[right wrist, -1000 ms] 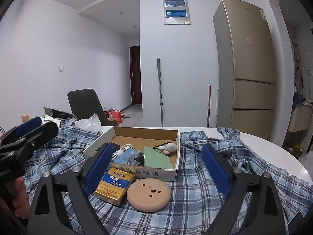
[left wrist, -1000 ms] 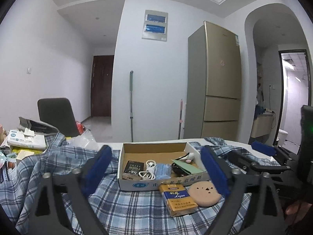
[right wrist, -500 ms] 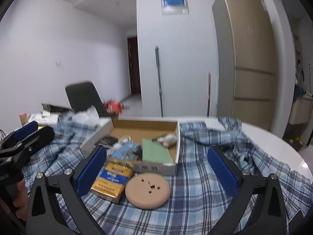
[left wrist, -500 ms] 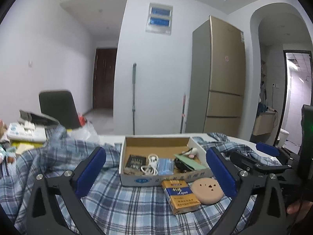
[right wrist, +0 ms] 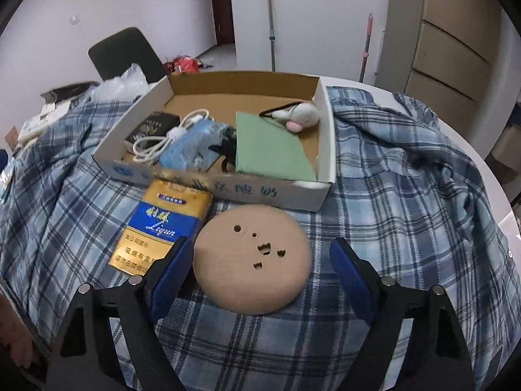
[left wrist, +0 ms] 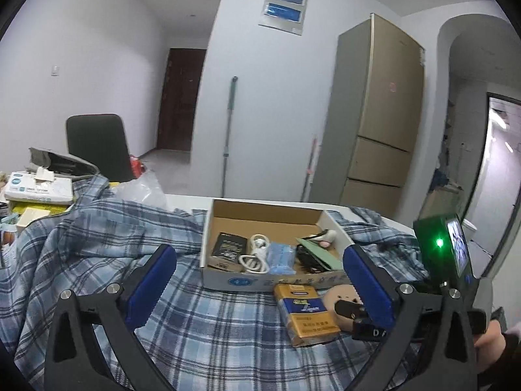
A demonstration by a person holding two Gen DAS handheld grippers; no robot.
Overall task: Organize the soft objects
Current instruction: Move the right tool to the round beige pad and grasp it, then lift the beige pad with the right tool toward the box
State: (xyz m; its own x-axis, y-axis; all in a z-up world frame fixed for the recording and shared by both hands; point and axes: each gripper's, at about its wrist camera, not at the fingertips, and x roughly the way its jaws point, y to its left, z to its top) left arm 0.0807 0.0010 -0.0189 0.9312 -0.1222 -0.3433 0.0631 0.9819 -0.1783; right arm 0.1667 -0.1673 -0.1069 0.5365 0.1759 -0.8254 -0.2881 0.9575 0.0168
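A round tan sponge pad (right wrist: 252, 257) with small holes lies on the blue plaid cloth (right wrist: 407, 215), just in front of a shallow cardboard box (right wrist: 312, 195). My right gripper (right wrist: 260, 272) is open, its blue pads on either side of the tan pad's near half, close above the cloth. The box holds a small white plush toy (right wrist: 301, 115), a blue soft pack (right wrist: 192, 146), a green card, a white cable and a dark packet. My left gripper (left wrist: 260, 280) is open and empty, held back from the box (left wrist: 260, 282). The tan pad (left wrist: 340, 295) shows partly there.
A blue and gold cigarette carton (right wrist: 162, 228) lies left of the tan pad, touching the box front. Tissue boxes and clutter (left wrist: 35, 192) sit at the far left, with a black chair (left wrist: 97, 146) behind. The table's white edge (right wrist: 482, 163) curves at the right.
My right gripper has dropped and moved forward, so its open fingers now flank the tan pad. My left gripper has shifted slightly, staying open above the cloth.
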